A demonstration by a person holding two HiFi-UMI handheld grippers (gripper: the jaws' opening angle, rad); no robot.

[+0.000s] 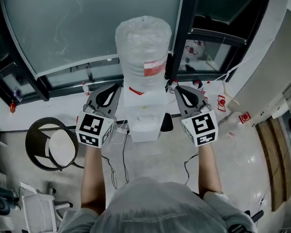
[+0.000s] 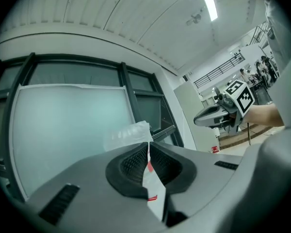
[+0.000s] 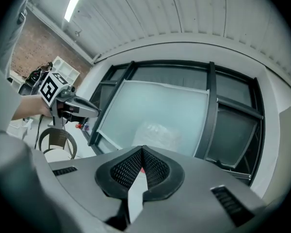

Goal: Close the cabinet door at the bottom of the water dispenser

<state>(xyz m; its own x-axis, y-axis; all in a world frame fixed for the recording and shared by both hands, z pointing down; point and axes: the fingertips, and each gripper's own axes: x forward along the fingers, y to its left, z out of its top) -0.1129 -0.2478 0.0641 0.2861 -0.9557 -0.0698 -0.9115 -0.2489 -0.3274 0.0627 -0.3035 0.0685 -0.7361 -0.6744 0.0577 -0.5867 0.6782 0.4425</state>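
Note:
The white water dispenser (image 1: pixel 144 123) stands against the window and carries a plastic-wrapped bottle (image 1: pixel 143 42). Seen from above, its bottom cabinet door is hidden. My left gripper (image 1: pixel 117 86) is held up at the dispenser's left side, jaws shut with nothing between them. My right gripper (image 1: pixel 176 88) mirrors it at the right side, also shut and empty. In the left gripper view the closed jaws (image 2: pixel 149 147) point level past the bottle (image 2: pixel 128 132), and the right gripper (image 2: pixel 200 120) shows beyond. The right gripper view shows its own closed jaws (image 3: pixel 142 152), the bottle (image 3: pixel 157 132) and the left gripper (image 3: pixel 93 111).
A round black chair (image 1: pixel 51 143) stands on the floor to the left of the dispenser. Cables (image 1: pixel 119 164) trail over the floor in front. A frosted window (image 1: pixel 87 23) with dark frames is behind. A white chair (image 1: pixel 36 210) sits at the lower left.

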